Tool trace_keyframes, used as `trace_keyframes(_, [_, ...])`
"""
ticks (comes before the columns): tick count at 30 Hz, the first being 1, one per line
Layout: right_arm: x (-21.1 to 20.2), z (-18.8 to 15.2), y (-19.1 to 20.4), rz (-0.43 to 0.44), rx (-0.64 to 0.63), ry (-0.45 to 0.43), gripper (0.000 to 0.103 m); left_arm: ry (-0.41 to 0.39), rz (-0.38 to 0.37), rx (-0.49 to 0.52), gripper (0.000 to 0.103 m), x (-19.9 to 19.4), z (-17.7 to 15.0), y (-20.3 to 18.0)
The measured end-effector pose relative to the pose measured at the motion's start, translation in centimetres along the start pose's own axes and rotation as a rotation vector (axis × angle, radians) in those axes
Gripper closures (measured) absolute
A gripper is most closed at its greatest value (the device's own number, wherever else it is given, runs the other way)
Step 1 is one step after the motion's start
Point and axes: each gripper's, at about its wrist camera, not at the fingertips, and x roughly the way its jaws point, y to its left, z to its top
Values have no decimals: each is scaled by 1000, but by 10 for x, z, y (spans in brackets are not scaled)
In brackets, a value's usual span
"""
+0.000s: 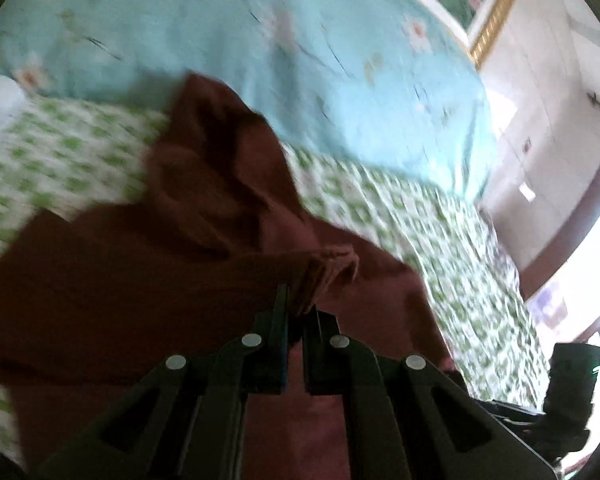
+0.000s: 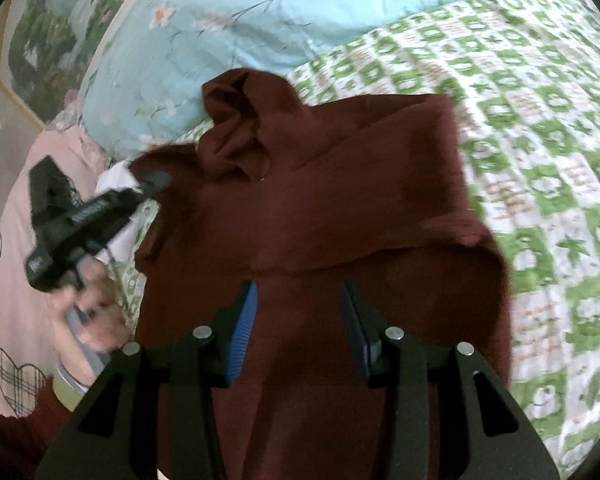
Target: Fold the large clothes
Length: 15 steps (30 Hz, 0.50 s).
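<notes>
**A:** On the bed, green-and-white checked sheet (image 2: pixel 540 152), lies the maroon hoodie (image 2: pixel 320 208), spread across the middle, hood (image 2: pixel 236 128) bunched at the far end near the light blue floral quilt (image 2: pixel 228 32).

**B:** Left gripper (image 1: pixel 300 300)?

**A:** Clenched. Left wrist view shows a gathered fold of the hoodie's edge pinched between its fingers, cloth sticking out past the tips. Frame is blurred.

**B:** Visible from the other side too?

**A:** Yes. Right wrist view has the left gripper at the hoodie's left edge, with the person's hand (image 2: pixel 88 312) around its handle. A pink garment with plaid hearts (image 2: pixel 16 364) is behind it.

**B:** Right gripper (image 2: pixel 300 304)?

**A:** Jaws stand apart, blue pads facing each other, above the hoodie's lower body. Nothing between the pads; whether the tips touch the fabric, cannot tell.

**B:** Fold state?

**A:** One flap of the hoodie lies doubled over the torso, its edge running across just beyond the right gripper's fingertips.
</notes>
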Motion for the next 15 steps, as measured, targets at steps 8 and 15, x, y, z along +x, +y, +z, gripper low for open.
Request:
trace_keyframes(8, [-2,6,-21,-14,90,-27,59,167,-56,-14,96,90,-40,-33])
trace_keyframes(15, [22,17,-10,16,101,-5,35,176,-50,11,45,41,-76,-18])
